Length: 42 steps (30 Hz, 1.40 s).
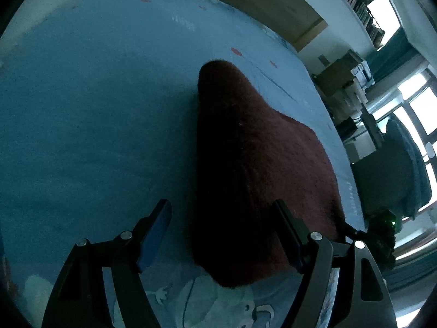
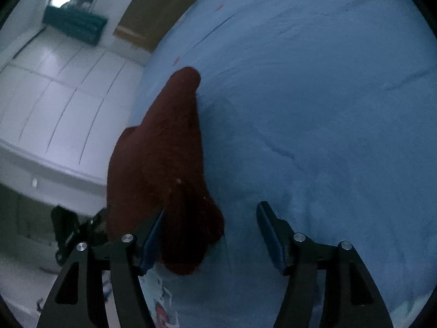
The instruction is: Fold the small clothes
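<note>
Left hand-held gripper (image 1: 222, 235) stands wide over the dark red garment (image 1: 254, 164), pads clear of it. Right hand-held gripper (image 2: 210, 235), also wide, has the garment's near end against its left finger, near the bed's (image 2: 327, 109) edge.

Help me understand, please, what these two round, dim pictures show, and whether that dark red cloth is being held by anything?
No robot is involved: a person carries a two-finger tool in each hand, and a fisheye camera on each looks forward along its fingers. One picture is from the left hand-held gripper, the other from the right hand-held gripper. Both look down on a bed with a light blue sheet. On it lies a dark red knitted garment, seen again in the right view. Both sets of jaws stand open. The garment's near end lies between them, but the pads do not press on it, so nothing is held.
</note>
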{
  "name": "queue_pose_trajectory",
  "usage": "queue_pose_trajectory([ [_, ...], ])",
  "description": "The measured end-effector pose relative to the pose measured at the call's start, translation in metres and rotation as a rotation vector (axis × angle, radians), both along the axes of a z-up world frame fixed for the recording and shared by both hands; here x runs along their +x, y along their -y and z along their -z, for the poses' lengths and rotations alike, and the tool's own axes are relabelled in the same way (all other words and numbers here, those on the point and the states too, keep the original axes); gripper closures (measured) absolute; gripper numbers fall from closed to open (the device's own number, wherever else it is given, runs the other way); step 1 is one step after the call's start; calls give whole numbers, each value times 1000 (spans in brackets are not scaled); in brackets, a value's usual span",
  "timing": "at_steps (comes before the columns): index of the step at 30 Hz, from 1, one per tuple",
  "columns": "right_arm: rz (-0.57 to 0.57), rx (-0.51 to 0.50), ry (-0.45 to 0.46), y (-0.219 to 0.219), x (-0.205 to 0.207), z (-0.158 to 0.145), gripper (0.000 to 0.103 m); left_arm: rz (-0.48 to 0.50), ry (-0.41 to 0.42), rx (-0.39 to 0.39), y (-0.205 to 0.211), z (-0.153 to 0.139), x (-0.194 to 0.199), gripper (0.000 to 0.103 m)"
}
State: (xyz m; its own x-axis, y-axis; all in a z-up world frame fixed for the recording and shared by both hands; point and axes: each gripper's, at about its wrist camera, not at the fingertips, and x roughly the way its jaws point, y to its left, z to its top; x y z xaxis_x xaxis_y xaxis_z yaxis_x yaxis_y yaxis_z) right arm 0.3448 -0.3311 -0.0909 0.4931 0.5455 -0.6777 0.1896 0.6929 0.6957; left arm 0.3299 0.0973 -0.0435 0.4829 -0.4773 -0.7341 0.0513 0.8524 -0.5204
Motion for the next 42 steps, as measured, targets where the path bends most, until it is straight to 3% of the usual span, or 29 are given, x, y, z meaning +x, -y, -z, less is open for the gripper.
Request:
queue_pose_trajectory([
  [9, 102, -40, -69, -17, -12, -8, 36, -39, 45, 40, 2, -23, -46, 32],
  [20, 162, -147, -111, -17, -61, -45, 36, -71, 129, 117, 11, -47, -108, 32],
  [28, 158, -256, -48, -48, -116, -86, 36, -110, 182, 239, 31, -60, -155, 27],
  [36, 147, -397, 66, -85, -170, -126, 35, -126, 306, 389, 63, -69, -210, 15],
  [42, 175, -508, 154, -102, -209, -158, 26, -132, 348, 417, 78, -61, -239, 7],
])
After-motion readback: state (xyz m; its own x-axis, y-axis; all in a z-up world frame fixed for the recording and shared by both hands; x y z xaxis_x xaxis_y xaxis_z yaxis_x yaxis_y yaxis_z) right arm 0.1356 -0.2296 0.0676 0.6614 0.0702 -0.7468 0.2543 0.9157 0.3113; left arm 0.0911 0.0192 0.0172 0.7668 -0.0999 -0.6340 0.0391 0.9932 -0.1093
